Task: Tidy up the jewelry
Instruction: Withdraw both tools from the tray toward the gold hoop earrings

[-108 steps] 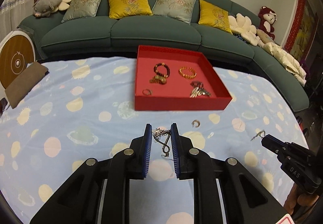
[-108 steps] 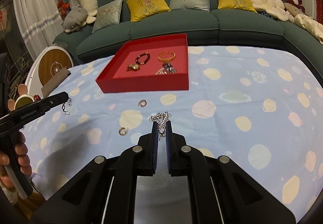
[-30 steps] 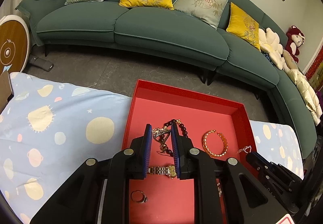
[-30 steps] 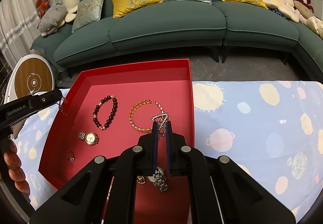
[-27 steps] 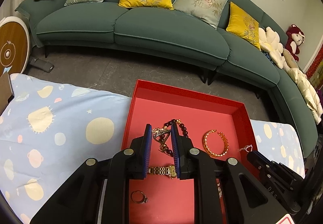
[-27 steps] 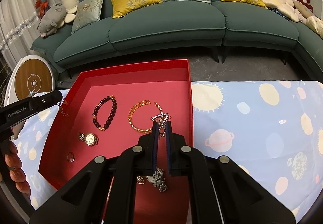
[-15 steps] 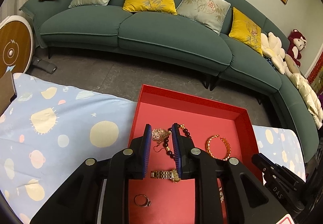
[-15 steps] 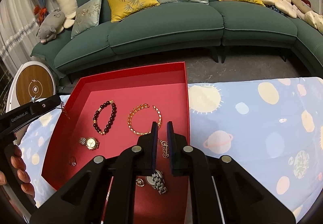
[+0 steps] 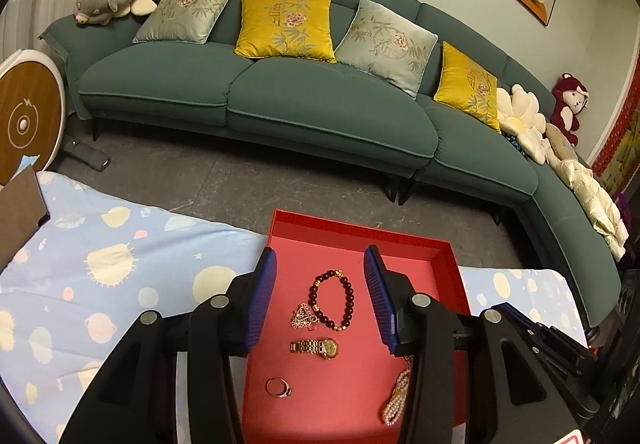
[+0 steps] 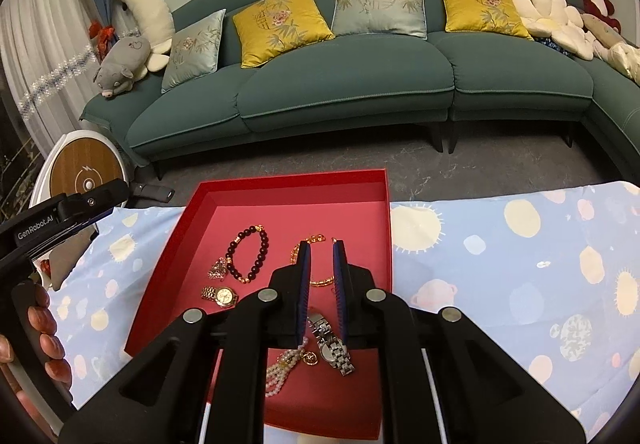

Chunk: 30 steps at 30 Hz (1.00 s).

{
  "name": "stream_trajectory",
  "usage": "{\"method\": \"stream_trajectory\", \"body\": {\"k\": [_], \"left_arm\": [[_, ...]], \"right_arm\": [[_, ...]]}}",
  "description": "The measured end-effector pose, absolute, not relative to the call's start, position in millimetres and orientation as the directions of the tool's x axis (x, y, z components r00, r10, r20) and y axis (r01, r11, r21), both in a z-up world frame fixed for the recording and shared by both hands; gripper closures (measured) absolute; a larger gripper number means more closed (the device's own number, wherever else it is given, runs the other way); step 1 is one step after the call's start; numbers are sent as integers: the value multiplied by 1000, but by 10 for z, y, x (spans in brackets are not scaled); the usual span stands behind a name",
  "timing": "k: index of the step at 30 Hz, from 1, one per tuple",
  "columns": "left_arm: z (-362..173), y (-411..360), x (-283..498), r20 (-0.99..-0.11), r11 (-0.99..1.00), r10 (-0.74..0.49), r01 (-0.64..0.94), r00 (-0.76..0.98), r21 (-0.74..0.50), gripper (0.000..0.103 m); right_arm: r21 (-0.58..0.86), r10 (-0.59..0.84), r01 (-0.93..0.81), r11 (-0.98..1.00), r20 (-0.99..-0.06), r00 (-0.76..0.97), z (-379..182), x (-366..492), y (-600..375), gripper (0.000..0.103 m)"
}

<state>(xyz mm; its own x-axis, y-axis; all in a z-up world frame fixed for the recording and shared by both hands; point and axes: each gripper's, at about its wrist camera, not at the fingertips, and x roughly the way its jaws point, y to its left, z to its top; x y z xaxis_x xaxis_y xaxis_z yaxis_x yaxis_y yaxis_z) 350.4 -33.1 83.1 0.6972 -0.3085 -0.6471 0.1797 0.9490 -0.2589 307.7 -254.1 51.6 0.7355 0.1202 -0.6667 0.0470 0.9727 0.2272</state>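
The red tray (image 9: 448, 256) lies on the blue spotted cloth (image 9: 100, 264), and all the jewelry I see is inside it. The small filigree pendant (image 9: 303, 318) rests on the tray floor, touching the dark bead bracelet (image 9: 344, 296) on its left side. Just below them lies the gold watch (image 9: 316, 346), then a ring (image 9: 278, 387) nearer to me, and a pearl strand (image 9: 396, 396) at the right, partly behind my finger.

My left gripper (image 9: 320, 276) hangs above the tray with the pendant and the bracelet seen between its blue pads, but not touching them. Its jaws have just been opening; they stand clearly apart now and hold nothing.

My right gripper (image 10: 321, 256) is above the right half of the tray. There is only a narrow gap between its pads and nothing is caught there. Through and beside this gap I see the gold chain bracelet (image 10: 296, 250), and lower the silver watch (image 10: 332, 344).

Behind the tray are the grey floor and the green sofa (image 10: 360, 83).
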Motion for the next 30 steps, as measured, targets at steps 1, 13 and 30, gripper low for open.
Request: {"method": "stream_trajectory", "body": {"k": [1, 13, 30], "left_arm": [[879, -310, 3462, -642, 948, -312, 181, 700, -263, 60], [1452, -203, 2701, -612, 943, -326, 203, 720, -263, 58], [233, -492, 1446, -788, 952, -252, 288, 563, -98, 37]], "right_arm": [[225, 119, 44, 973, -662, 740, 570, 3040, -2533, 91], [195, 128, -4, 981, -624, 771, 1237, 2192, -2369, 79], [243, 117, 71, 967, -679, 724, 922, 1050, -2554, 77]]}}
